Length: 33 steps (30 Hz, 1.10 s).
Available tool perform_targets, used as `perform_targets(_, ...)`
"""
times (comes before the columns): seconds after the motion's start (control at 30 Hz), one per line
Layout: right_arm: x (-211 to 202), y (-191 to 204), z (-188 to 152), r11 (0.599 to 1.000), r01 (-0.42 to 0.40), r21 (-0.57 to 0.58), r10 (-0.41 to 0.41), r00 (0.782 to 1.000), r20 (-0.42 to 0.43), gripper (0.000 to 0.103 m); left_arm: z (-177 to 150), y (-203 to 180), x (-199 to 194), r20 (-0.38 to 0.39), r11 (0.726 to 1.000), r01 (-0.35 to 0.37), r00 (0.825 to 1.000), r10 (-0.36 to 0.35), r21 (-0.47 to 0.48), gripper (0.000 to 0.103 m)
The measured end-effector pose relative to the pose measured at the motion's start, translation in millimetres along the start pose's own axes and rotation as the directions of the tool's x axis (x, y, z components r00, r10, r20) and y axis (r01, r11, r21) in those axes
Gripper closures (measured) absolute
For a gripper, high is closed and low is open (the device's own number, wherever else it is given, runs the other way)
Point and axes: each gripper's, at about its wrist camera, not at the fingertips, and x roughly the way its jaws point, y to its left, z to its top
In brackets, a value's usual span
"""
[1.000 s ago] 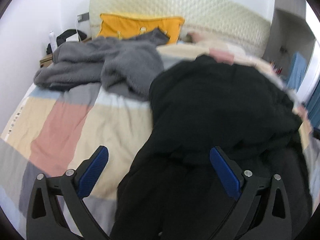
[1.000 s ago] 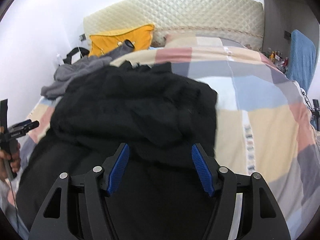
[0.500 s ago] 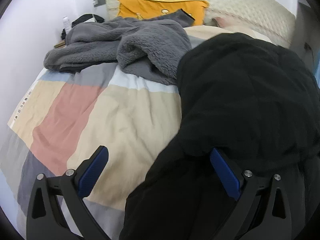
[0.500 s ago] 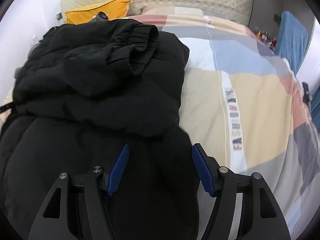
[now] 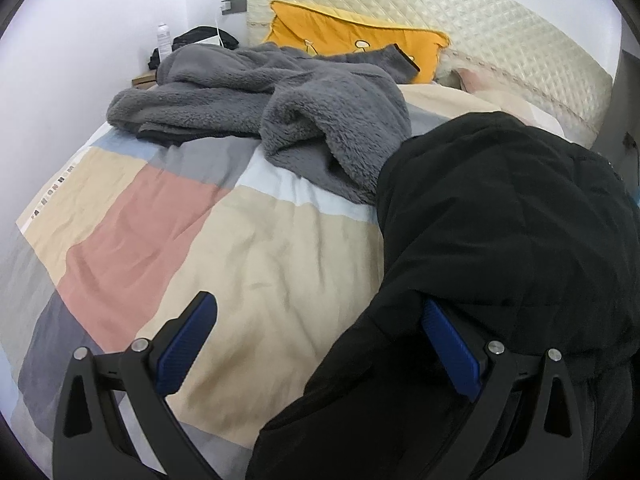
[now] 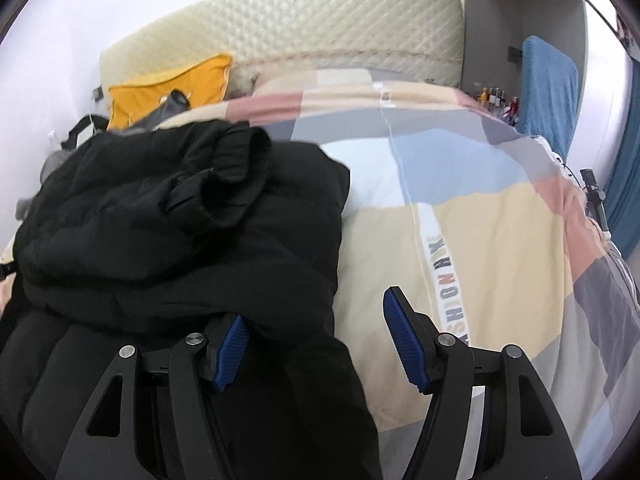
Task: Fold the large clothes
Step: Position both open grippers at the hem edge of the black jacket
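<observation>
A large black padded jacket lies on the patchwork duvet, its top part folded over the lower part. In the right wrist view the jacket fills the left side, a cuffed sleeve on top. My left gripper is open and empty over the jacket's left edge, its right finger against the fabric fold. My right gripper is open and empty over the jacket's right edge, its left finger touching the fold.
A grey fleece garment lies crumpled at the back left, touching the jacket. A yellow pillow leans on the quilted headboard. A nightstand with a bottle stands left. A blue hanging cloth is on the right.
Both grippers have moved outward, left one to the left and right one to the right, so each now sits at a side edge of the folded jacket. Both stayed open.
</observation>
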Motion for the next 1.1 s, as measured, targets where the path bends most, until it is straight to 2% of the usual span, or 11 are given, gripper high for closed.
perform_targets(0.13, -4.0, -0.3, 4.4, 1.000, 0.009, 0.009, -0.009, 0.999, 0.036, 0.041, 2.0, 2.7, -1.2, 0.007, 1.000, -0.006, 1.000, 0.006, -0.005, 0.002)
perform_targets(0.27, -2.6, -6.2, 6.1, 0.999, 0.001, 0.053, -0.002, 1.000, 0.031, 0.041, 3.3, 6.8, -1.4, 0.011, 1.000, -0.011, 1.000, 0.011, -0.015, 0.002)
perform_targets(0.37, -1.5, -7.4, 3.0, 0.999, 0.028, 0.028, -0.028, 0.999, 0.029, 0.040, 3.8, 10.1, 0.4, 0.009, 1.000, -0.016, 1.000, 0.017, -0.026, 0.002)
perform_targets(0.6, 19.9, -16.9, -12.1, 0.999, 0.036, 0.030, -0.034, 0.998, -0.046, 0.038, 1.1, 11.9, 10.0, -0.009, 1.000, -0.022, 1.000, 0.022, -0.007, 0.001)
perform_targets(0.8, 11.8, -21.7, -14.2, 0.996, -0.002, 0.093, 0.011, 0.996, -0.093, 0.036, -0.5, 20.3, -6.4, -0.009, 0.998, 0.037, 0.999, -0.037, -0.054, 0.002)
perform_targets(1.0, -20.4, -9.2, -17.7, 0.998, -0.032, 0.059, 0.037, 0.996, -0.078, 0.035, -5.8, 35.1, -52.1, 0.031, 0.983, 0.150, 0.989, -0.147, -0.108, 0.002)
perform_targets(1.1, -43.1, -4.5, -18.9, 0.993, -0.096, 0.071, 0.101, 0.992, -0.074, 0.035, -11.7, 38.2, -78.9, 0.050, 0.977, 0.194, 0.980, -0.190, -0.090, 0.002)
